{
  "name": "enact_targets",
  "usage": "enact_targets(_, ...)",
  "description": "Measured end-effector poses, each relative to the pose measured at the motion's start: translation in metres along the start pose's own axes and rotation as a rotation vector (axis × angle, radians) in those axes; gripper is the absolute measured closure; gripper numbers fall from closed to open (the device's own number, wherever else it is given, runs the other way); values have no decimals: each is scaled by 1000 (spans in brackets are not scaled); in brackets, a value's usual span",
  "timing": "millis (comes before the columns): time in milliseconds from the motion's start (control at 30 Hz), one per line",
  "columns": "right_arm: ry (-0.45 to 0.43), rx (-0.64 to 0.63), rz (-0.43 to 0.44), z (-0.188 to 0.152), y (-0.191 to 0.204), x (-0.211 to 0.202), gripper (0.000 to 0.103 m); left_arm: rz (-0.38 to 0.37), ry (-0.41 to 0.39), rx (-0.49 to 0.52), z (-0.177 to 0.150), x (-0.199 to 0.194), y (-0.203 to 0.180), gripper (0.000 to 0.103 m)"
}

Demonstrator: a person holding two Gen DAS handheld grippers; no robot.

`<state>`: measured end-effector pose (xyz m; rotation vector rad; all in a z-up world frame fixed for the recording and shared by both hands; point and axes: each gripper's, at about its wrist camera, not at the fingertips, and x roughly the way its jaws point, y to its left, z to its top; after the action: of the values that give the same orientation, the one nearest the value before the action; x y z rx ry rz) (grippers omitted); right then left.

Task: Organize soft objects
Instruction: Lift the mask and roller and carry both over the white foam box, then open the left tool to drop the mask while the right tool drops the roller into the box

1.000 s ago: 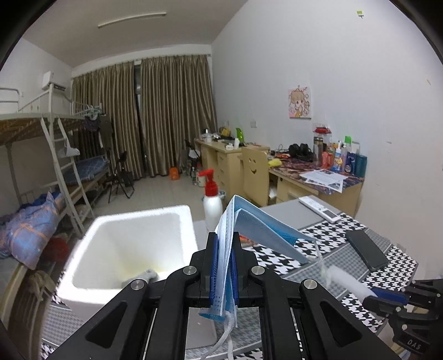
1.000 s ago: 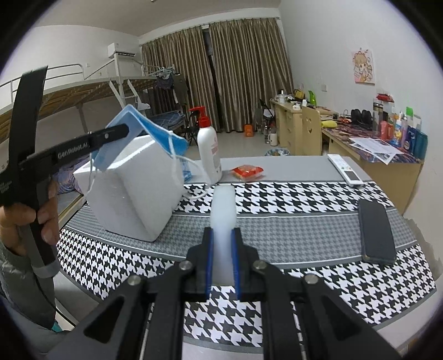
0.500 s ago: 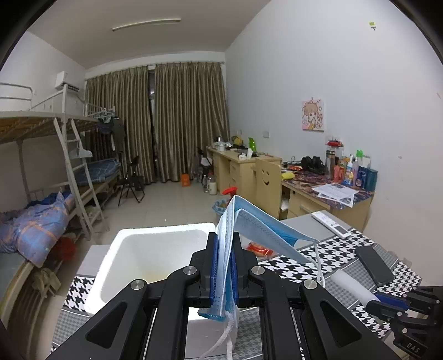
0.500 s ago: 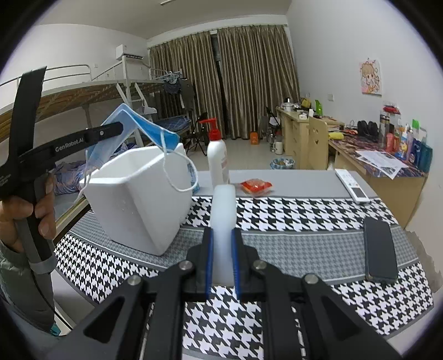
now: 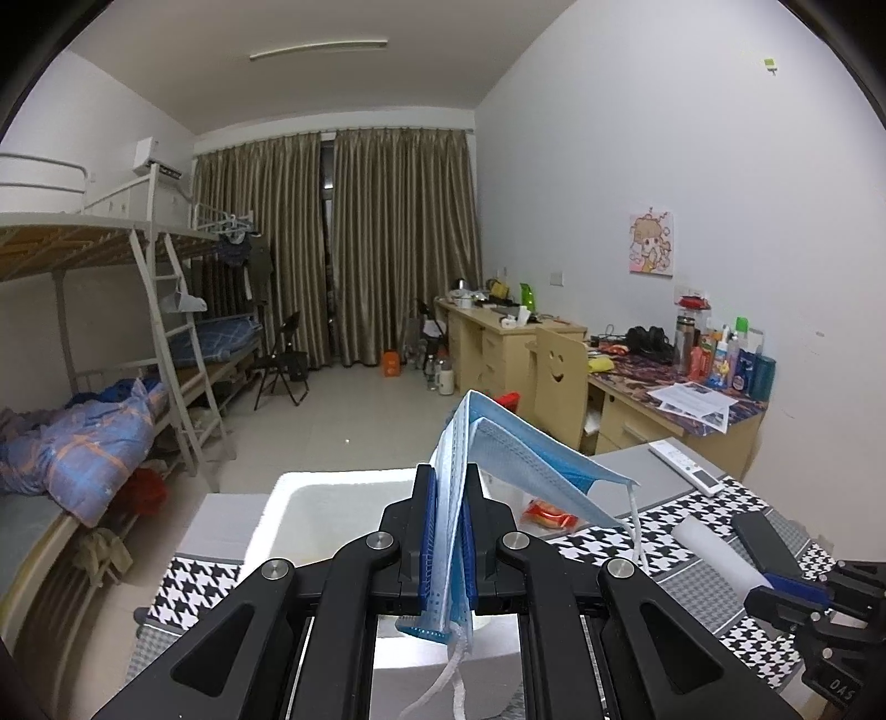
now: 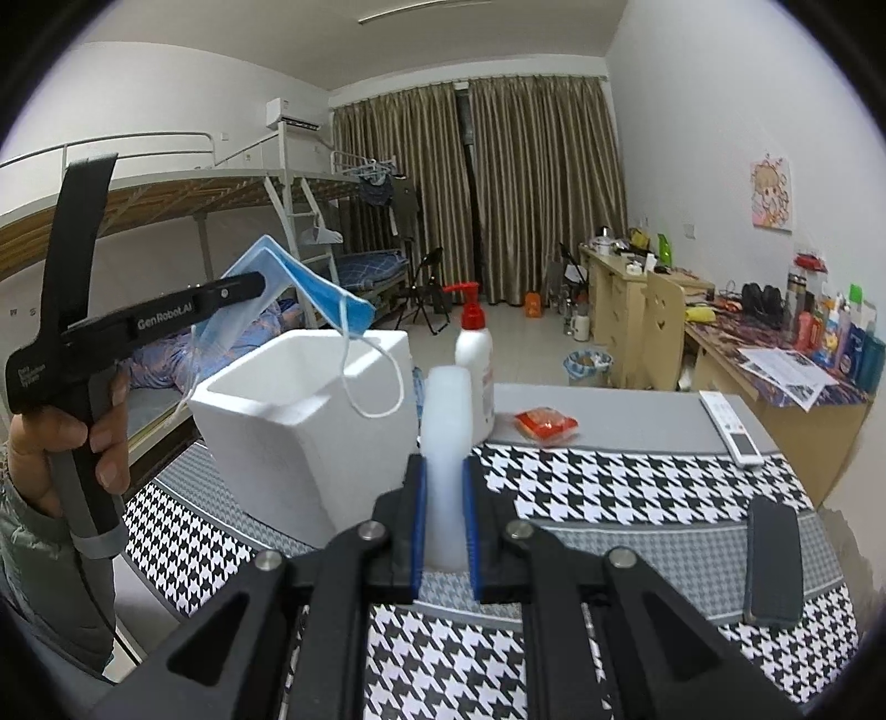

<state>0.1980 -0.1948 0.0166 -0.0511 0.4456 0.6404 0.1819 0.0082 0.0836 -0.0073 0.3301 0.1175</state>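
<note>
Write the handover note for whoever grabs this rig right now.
Left claw: shut on the blue face mask, held in the air near the white foam box; one ear loop dangles at the box's rim.
Right claw: shut on the white foam roll, held above the checked tablecloth.
Done: both soft items picked up.
Left: neither is in the box yet; probably drop both in.

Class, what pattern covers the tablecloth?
Black-and-white houndstooth with plain grey bands on the tablecloth, clearest in the right wrist view.

Both fisheye views are evenly lit by the ceiling tube light (image 5: 318, 49), with soft shadows, dark rounded corners, bent edges and a slightly blurred near foreground.
</note>
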Motion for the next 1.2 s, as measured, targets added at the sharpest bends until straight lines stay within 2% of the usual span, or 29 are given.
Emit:
enact_targets(600, -15, -24, 68, 21, 23, 20, 88, 73, 16, -30, -2, 8, 30, 94)
enact_targets(1200, 3, -74, 113, 37, 46, 43, 88, 104, 59, -54, -9, 23, 52, 94)
